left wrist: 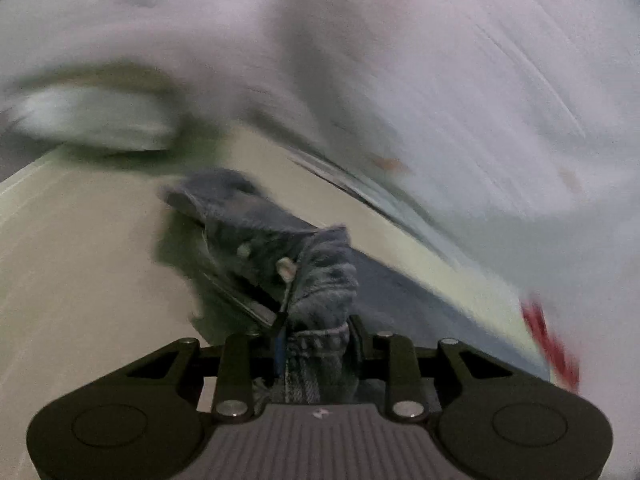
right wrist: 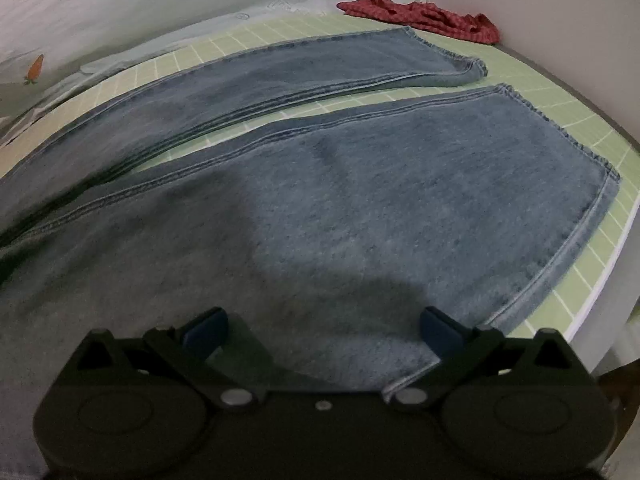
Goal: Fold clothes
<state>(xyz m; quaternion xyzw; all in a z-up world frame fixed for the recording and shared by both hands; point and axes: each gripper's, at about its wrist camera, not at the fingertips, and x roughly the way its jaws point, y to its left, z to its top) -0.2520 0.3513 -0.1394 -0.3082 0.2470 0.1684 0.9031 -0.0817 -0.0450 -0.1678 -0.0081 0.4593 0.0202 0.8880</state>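
A: Left gripper [left wrist: 316, 344]: closed on a bunched end of the jeans [left wrist: 280, 248], a button visible; denim lifted off the surface [left wrist: 80, 260]. View motion-blurred.

B: Right gripper [right wrist: 322, 328]: wide open, holding nothing, just above the nearer leg. Jeans [right wrist: 360, 208] lie flat on the green gridded surface [right wrist: 592, 128], legs apart, red cloth [right wrist: 424, 18] beyond the hems
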